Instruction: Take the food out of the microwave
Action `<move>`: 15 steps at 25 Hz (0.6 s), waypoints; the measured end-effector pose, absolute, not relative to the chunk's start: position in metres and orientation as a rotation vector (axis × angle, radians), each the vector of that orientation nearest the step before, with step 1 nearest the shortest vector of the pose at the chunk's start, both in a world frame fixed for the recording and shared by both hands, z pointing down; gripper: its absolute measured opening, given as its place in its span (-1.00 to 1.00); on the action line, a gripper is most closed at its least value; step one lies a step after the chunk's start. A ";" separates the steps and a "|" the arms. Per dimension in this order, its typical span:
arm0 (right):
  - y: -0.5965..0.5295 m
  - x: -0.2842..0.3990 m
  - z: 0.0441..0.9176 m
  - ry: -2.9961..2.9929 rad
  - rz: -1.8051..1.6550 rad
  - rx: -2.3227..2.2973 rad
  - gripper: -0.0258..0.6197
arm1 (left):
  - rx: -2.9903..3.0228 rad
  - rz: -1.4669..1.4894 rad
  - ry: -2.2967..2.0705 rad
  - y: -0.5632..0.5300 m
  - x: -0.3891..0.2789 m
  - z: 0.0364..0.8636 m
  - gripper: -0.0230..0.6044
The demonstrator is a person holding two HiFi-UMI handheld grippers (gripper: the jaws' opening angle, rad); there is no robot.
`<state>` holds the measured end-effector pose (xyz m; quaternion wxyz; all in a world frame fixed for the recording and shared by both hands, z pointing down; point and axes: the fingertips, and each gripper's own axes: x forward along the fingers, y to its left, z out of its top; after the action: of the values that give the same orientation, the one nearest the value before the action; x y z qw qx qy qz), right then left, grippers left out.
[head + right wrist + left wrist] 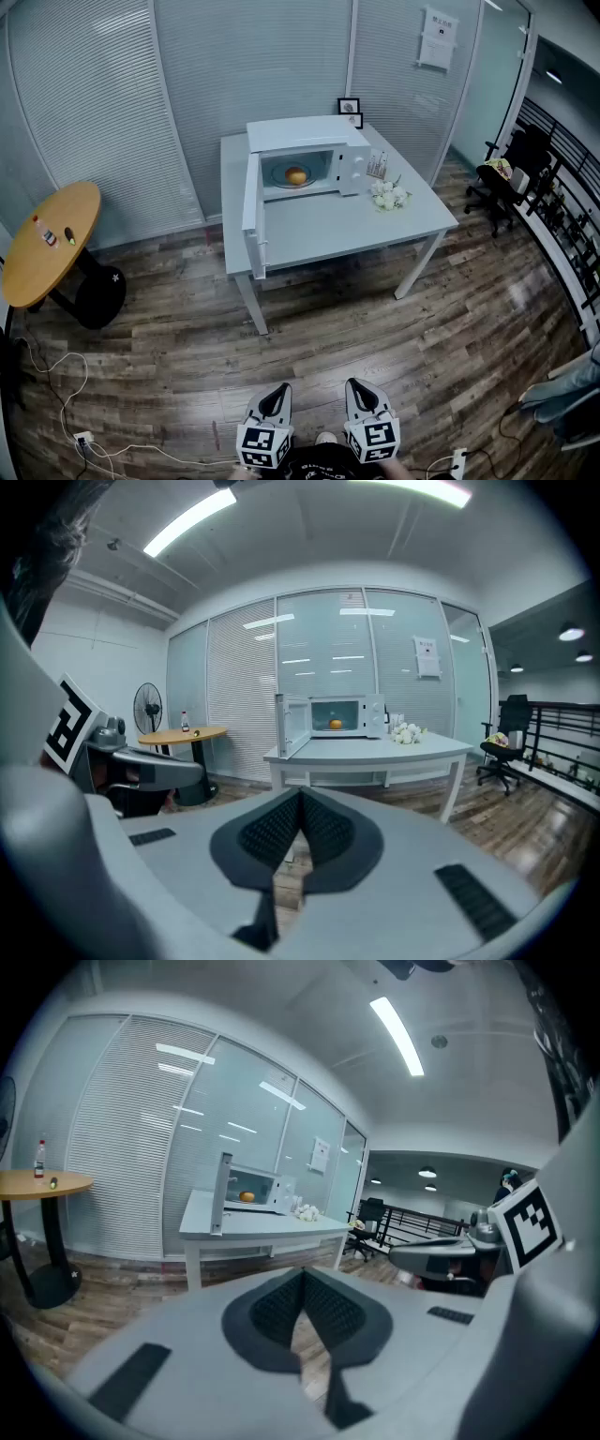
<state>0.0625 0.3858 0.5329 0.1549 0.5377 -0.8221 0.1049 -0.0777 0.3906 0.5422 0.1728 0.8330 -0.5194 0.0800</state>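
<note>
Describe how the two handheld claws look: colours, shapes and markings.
The left claw and right claw match. Both have pale grey, smooth moulded shells that taper to pointed tips, with dark dimpled pads lining the inner faces. Each carries a white cube at its rear, printed with black square markers.

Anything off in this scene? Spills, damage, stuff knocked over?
Nothing stands out. The microwave sits on the table, its door swung wide open and the orange food inside. No spill or damage shows.
</note>
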 end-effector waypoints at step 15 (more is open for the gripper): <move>0.348 0.020 0.533 -2.394 0.356 1.611 -0.91 | 2.455 0.269 -1.397 0.339 -0.108 0.539 -0.90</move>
<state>0.0200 0.3477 0.5326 0.1165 0.5503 -0.8178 0.1217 -0.1078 0.3388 0.5391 0.1517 0.8552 -0.4866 0.0938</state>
